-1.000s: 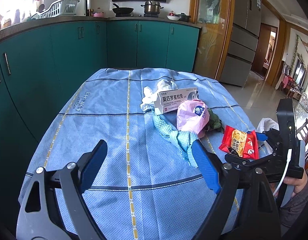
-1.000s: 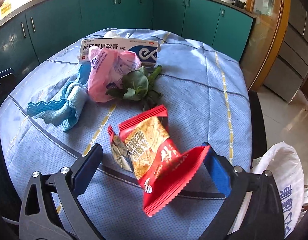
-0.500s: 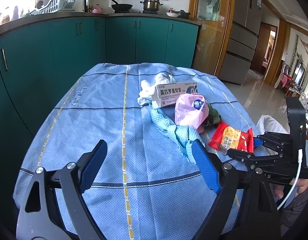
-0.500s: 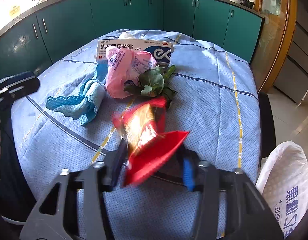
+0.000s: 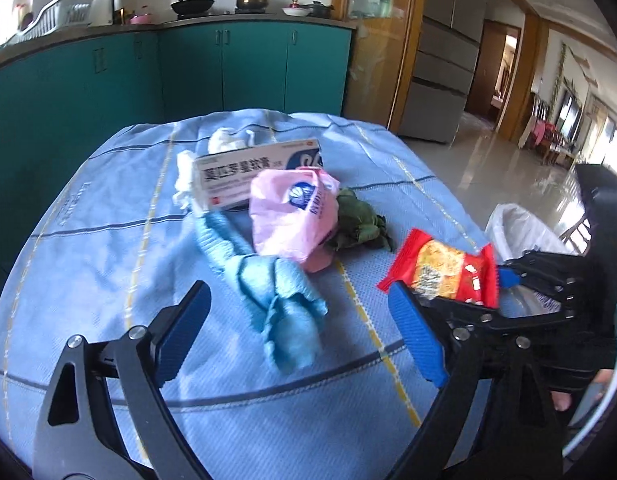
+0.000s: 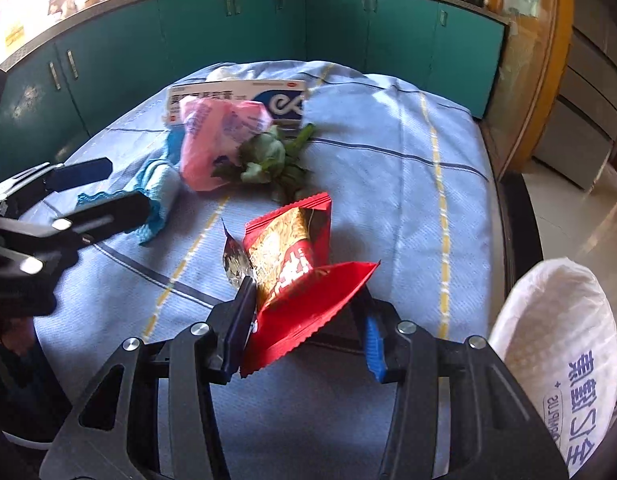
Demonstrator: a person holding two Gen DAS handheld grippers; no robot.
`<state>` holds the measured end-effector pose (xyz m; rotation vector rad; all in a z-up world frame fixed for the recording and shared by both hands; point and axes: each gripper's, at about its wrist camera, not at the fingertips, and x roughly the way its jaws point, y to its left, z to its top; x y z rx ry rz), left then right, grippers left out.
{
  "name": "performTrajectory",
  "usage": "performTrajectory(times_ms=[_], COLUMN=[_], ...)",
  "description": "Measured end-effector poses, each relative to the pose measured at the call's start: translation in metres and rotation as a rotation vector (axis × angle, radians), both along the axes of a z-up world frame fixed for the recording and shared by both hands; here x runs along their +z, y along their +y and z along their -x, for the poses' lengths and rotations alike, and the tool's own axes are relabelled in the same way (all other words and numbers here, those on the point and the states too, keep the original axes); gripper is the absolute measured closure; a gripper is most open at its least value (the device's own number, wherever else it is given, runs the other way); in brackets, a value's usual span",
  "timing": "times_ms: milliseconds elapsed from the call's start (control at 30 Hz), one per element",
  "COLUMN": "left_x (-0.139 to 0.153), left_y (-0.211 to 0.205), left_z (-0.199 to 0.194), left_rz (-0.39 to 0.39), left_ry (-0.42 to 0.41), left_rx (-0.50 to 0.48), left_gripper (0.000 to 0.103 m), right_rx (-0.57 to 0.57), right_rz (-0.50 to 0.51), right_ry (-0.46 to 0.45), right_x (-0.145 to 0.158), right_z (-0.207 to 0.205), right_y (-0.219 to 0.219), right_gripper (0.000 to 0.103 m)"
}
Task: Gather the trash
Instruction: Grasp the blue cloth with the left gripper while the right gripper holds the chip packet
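My right gripper is shut on a red snack wrapper and holds it just above the blue tablecloth; the wrapper also shows in the left wrist view. My left gripper is open and empty, just short of a light blue cloth. Behind lie a pink plastic bag, a green leafy scrap, a white medicine box and crumpled white tissue. A white trash bag stands open to the right of the table.
Teal kitchen cabinets curve behind and to the left of the table. A wooden door frame and a grey fridge stand at the back right. The table's dark right edge borders shiny floor.
My right gripper has closed on the red wrapper and lifted it off the cloth. My left gripper has moved forward toward the blue cloth and the pile.
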<state>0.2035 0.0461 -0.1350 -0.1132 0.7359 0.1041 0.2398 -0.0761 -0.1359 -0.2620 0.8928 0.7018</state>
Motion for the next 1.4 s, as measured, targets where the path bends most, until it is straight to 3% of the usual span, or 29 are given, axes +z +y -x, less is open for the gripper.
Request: performTrajectory(times_ms=[67,133,200,367,500,633,1133,1400], left_x=[-0.007,-0.011,-0.015,-0.018,-0.017,-0.016,-0.002,-0.003], left_y=[-0.002,-0.002,-0.001,0.006,0.017,0.017,0.041,0.046], left_z=[-0.007,-0.012,-0.015,-0.012,-0.005,0.007,0.045,0.045], left_rz=[0.002,0.007,0.0,-0.051,-0.008,-0.033,-0.046,-0.011], left_ry=[0.019,0.034,0.049,0.063,0.068,0.068,0.064,0.06], left_rx=[-0.001,0.0,-0.004,0.012,0.001,-0.007,0.021,0.041], left_gripper=[0.013,0.015,0.027,0.068,0.074,0.079,0.08,0.054], right_rx=[-0.011,-0.028,-0.037,-0.039,-0.031,-0.032,0.027,0.038], right_rz=[-0.002,0.003,0.001,-0.002,0.009,0.014,0.052,0.045], right_ry=[0.008,-0.002,-0.015,-0.02,-0.032,-0.041,-0.054,-0.048], right_x=[-0.001,-0.001,0.001,0.001,0.0,-0.001,-0.004,-0.004], right_z=[-0.002,-0.003,-0.003,-0.006,-0.005,-0.006,0.002,0.002], right_y=[-0.003,-0.004,-0.004,-0.003,0.002,0.007,0.026,0.028], right_gripper=[0.052,0.039,0.031,0.03,0.03,0.028,0.028,0.028])
